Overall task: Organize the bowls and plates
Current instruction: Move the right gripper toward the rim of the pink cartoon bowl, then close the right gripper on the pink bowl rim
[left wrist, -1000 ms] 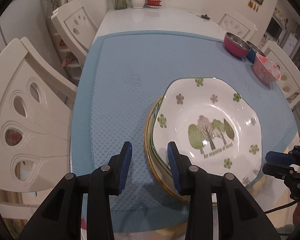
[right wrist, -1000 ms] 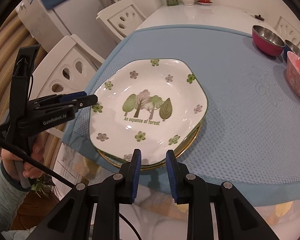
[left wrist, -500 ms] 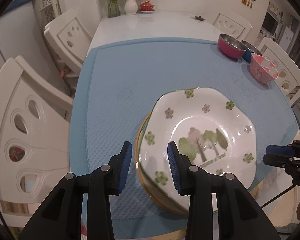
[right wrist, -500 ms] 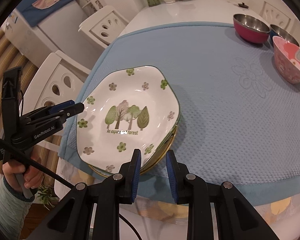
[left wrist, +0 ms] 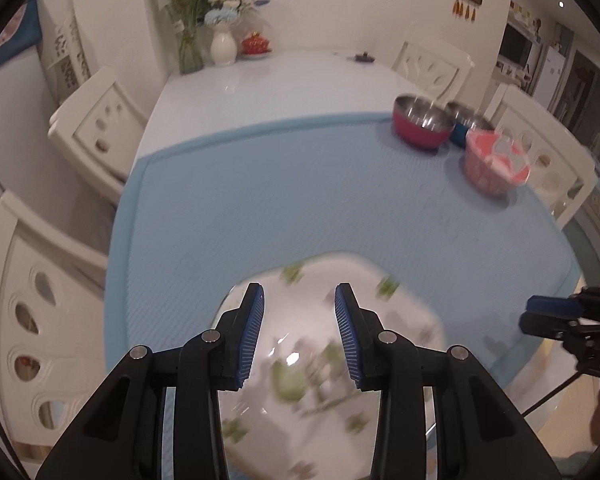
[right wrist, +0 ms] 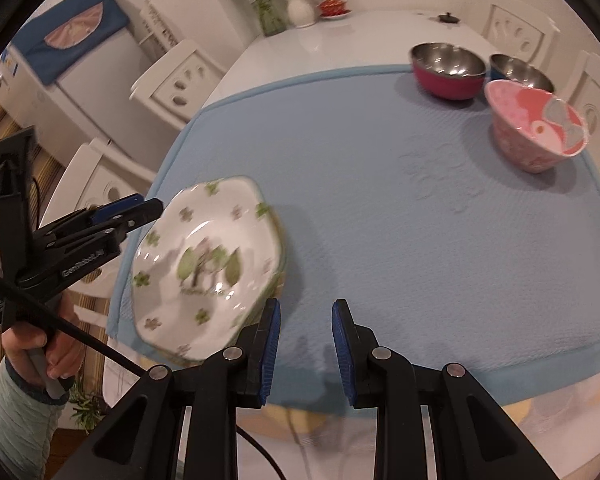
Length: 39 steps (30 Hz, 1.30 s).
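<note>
Left wrist view: close above the plate [left wrist: 324, 364], facing along the tabletop [left wrist: 280, 80] toward the vase [left wrist: 223, 46]. Right wrist view: from the near edge, angled leftward. Shared: plate [right wrist: 208, 264], blue mat [right wrist: 400, 208], bowls [right wrist: 536, 126].

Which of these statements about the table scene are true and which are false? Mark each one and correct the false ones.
1. The plate with the tree picture lies on the blue mat. True.
2. The right gripper is shut on the plate. False: it is open, with only mat between its fingers.
3. The pink bowl stands nearer the camera than the red bowl in the right wrist view. True.
4. The left gripper holds a bowl. False: it is open above the plate, holding nothing.
5. A white vase stands at the table's far end. True.
</note>
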Tool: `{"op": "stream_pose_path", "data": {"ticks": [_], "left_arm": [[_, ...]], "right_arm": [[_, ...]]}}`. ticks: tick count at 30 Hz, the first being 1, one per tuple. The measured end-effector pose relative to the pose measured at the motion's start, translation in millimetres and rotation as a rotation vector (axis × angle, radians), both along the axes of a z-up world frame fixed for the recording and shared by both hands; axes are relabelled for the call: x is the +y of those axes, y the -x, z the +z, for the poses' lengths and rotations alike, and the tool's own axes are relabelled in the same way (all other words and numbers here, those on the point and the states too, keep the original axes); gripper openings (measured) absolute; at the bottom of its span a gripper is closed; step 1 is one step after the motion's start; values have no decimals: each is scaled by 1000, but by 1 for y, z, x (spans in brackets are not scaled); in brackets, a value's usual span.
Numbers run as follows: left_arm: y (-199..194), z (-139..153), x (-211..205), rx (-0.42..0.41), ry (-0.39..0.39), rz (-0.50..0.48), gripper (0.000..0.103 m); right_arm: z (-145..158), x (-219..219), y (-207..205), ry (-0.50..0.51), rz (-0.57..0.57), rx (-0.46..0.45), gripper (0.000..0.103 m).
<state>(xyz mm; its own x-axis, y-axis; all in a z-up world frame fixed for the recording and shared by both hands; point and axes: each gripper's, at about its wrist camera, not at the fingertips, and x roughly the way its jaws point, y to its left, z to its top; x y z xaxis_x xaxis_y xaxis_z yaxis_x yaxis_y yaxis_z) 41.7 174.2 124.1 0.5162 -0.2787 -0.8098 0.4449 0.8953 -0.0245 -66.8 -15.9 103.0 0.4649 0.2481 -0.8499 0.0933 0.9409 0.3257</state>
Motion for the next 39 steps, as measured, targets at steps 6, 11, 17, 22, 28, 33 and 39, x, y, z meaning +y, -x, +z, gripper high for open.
{"op": "stream_pose_path", "data": {"ticks": [6,11,17,22,28,33,39], "left_arm": [[-16,27,-73,-47,26,12,39],[-25,29,-147,-30,41,-20,48],[-26,26,-231,-66,32,-90,62],[-35,18,-269,-32,55,-104,62],[-52,1,-295,29,69,-98,62],[-72,-15,-304,98,98,-78,62],[-91,-37,-316,150,89,-72,62]], "right_arm": [[10,-73,-15,-8,-39,-20,29],[18,-147,-18,-27,-91,-32,39],[20,-229,-26,-20,-143,-46,53],[20,-268,-34,-4,-151,-48,53],[9,-299,-51,-15,-152,-39,53],[-6,-309,-67,-40,-139,-14,53],[-31,-320,-94,-85,-140,21,53]]}}
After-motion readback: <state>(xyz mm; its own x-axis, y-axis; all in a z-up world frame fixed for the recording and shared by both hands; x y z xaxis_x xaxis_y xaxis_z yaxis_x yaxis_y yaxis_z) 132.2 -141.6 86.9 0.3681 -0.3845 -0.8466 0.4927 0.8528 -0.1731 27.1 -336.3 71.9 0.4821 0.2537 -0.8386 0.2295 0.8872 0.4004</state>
